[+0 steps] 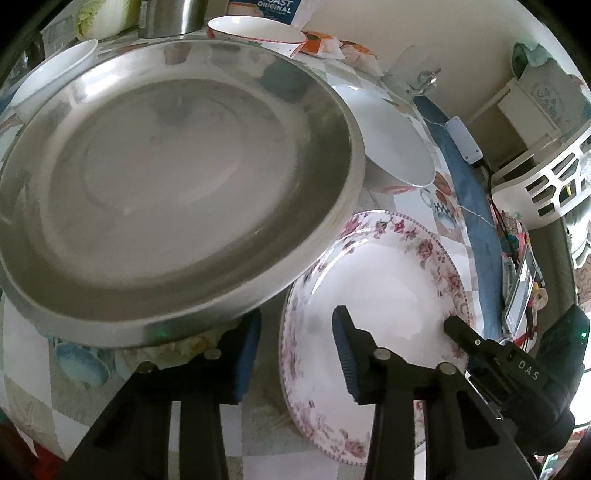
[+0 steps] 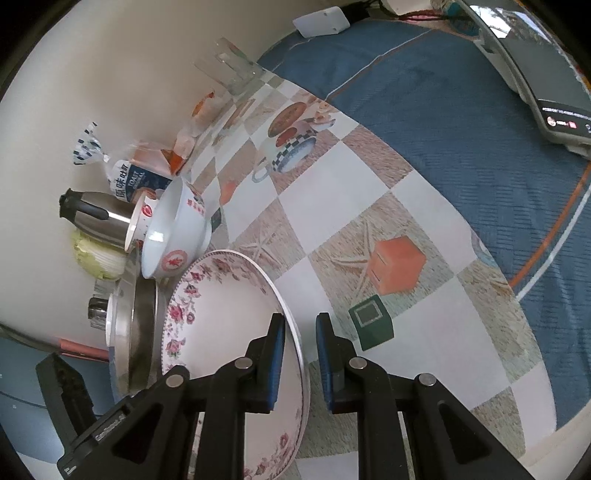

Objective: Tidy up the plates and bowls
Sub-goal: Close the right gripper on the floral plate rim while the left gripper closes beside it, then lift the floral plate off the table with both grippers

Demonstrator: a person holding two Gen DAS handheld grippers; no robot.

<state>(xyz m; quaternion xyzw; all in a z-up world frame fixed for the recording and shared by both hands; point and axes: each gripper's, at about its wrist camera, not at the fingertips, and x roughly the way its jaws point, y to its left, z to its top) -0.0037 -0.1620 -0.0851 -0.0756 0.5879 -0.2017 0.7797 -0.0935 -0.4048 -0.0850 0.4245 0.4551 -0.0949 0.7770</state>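
On the checked tablecloth, the left gripper is closing loosely around the steel pan rim, pads not visibly pressing. Just right, the right gripper is pinching the floral plate rim. Stacking seems underway; next likely needs firm grips.

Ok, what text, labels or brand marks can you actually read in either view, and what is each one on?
"DAS": on the body of the right claw, seen from the left wrist view.
"ORIGINAL", under a cut-off "…OAST": on the blue food packet.
Chinese characters, then "TOAT"-like print: same blue food packet; small line blurred.
Red characters and emblem on the white bowl: too blurred.
Lettering on the left claw's body: too small.
Markings on the grey device: unreadable.
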